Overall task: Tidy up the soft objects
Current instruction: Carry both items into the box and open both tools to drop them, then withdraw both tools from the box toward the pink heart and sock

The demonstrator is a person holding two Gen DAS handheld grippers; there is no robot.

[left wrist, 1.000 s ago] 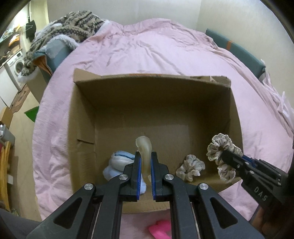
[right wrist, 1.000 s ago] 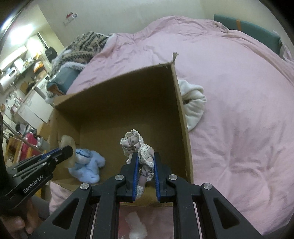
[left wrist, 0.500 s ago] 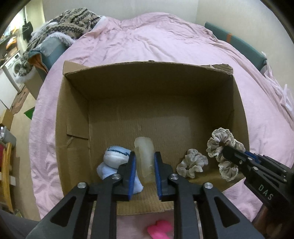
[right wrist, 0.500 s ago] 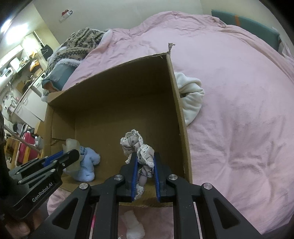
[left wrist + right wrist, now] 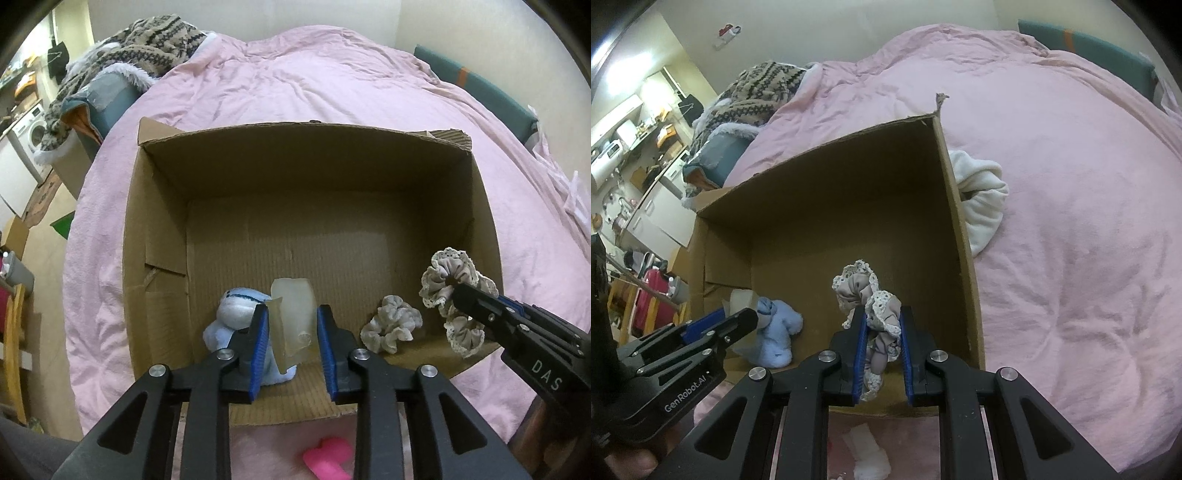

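Change: our left gripper [image 5: 290, 338] has spread its jaws since a second ago, when they pinched the sponge [image 5: 293, 321] tight; our right gripper [image 5: 882, 345] has eased a little too.
Box: we see the cardboard box [image 5: 314, 177] open-topped on the pink duvet [image 5: 314, 85].
Box contents: blue plush [image 5: 236, 314] near the front left, sponge just beside it, a plain scrunchie [image 5: 391, 325] lying front right.
Left claw: jaws well apart; sponge stands between the pads, touching the left pad, a gap at the right pad.
Right claw: jaws narrowly parted around the lace scrunchie [image 5: 873, 310], which bunches between the pads and hangs over the box's front right corner.
Outside the box: white cloth [image 5: 982, 195] against the right wall, pink thing [image 5: 327, 461] in front.
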